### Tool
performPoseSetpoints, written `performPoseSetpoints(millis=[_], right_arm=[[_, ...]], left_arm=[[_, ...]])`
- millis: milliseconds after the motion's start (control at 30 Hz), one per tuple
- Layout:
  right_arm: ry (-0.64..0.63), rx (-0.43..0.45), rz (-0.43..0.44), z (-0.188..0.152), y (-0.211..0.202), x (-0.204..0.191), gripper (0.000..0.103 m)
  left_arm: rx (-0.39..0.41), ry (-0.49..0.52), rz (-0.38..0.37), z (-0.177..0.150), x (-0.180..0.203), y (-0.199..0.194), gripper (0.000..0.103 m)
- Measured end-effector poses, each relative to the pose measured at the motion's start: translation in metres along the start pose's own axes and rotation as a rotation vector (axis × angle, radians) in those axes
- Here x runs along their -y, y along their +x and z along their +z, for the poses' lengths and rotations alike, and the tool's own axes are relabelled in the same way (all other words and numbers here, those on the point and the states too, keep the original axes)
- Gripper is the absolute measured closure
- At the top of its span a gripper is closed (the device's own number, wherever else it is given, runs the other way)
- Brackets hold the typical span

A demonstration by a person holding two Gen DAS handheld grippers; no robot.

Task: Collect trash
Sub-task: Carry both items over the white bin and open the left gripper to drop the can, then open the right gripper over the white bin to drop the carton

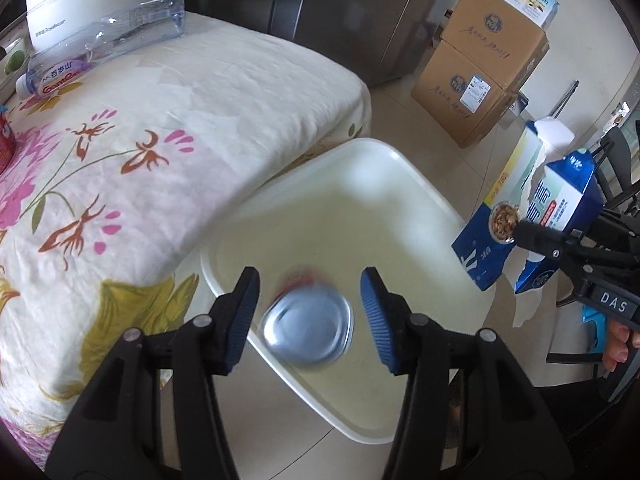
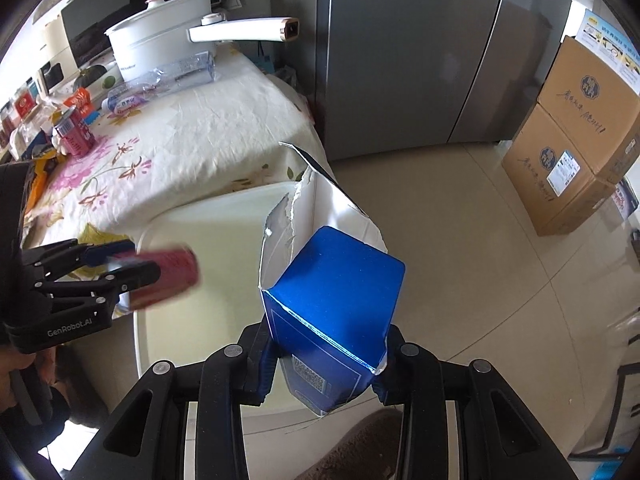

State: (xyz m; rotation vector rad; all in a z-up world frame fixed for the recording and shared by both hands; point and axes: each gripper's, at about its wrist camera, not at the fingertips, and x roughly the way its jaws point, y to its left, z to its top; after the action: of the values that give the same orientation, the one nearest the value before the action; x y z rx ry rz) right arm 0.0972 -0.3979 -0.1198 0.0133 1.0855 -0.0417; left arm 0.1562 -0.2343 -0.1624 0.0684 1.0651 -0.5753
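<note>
Below centre of left wrist view, left gripper spread, blurred can between fingers, above white bin. Right gripper pinches torn blue carton beside bin.

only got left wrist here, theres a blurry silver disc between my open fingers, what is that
observer: It's the end of a red can. The right wrist view shows it side-on, blurred, by the left gripper over the white bin.
operator: ok and is the right one properly on that carton
observer: Yes. The right gripper has both pads pressed against the sides of the blue carton, and its torn end points away from the gripper.
operator: more cans on the table
observer: One more red can stands upright on the floral tablecloth, next to some wrappers.
</note>
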Motion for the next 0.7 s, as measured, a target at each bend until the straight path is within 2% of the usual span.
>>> performPoseSetpoints(millis=[33,133,167,300,367,633,700], right_arm=[[-0.001,-0.003,-0.001,-0.001,0.001,0.0,0.065],[-0.009,-0.019,-0.006,-0.001,0.004,-0.003,0.065],[-0.013,-0.025,-0.007,-0.001,0.005,-0.005,0.065],[-0.03,-0.049,-0.009,0.0,0.011,-0.013,0.064],[-0.038,-0.056,-0.008,0.0,0.014,-0.016,0.063],[-0.047,-0.069,-0.004,0.003,0.02,-0.028,0.058],[-0.04,-0.073,0.005,0.005,0.021,-0.03,0.046]], left_arm=[[-0.004,-0.006,-0.003,0.001,-0.001,-0.001,0.045],[0.006,-0.028,0.026,0.002,-0.003,-0.009,0.024],[0.012,-0.029,0.043,0.002,-0.005,-0.013,0.02],[0.008,-0.043,0.114,0.001,-0.016,-0.024,0.015],[0.002,-0.063,0.151,-0.002,-0.024,-0.031,0.005],[0.027,-0.102,0.215,-0.012,-0.056,-0.07,0.001],[0.033,-0.109,0.226,-0.015,-0.064,-0.078,0.001]])
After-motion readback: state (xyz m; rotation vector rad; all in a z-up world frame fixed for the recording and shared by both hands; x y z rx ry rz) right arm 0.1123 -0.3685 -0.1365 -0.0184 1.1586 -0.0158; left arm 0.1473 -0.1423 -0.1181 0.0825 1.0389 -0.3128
